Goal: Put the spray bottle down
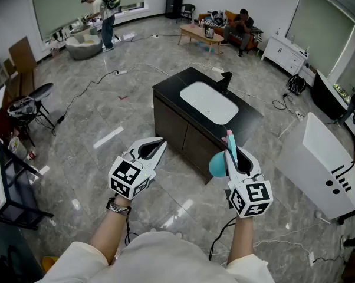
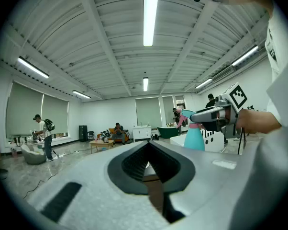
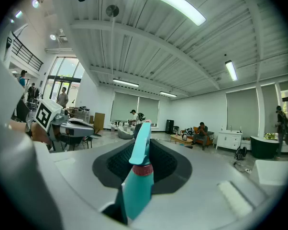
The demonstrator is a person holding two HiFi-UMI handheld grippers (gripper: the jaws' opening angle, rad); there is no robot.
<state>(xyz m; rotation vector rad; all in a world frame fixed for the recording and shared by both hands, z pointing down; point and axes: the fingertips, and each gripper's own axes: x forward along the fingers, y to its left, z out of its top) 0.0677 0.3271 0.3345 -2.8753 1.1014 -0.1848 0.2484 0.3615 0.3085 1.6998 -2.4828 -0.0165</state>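
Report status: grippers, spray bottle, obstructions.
Left gripper shut, empty. Right gripper shut on spray bottle, upright, not yet down. Black sink counter ahead; nothing seen in the way.

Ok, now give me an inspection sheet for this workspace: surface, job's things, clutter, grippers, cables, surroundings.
Surface: black counter with white sink and black faucet.
Job's things: teal spray bottle, held in the air, not yet put down.
Clutter: white strip lying loose left of the counter.
Grippers: right hand-held gripper shut on the spray bottle; left hand-held gripper shut, empty.
Cables: floor cable left of the counter; second cable at its right.
Surroundings: standing person far left; seated person beyond the counter.
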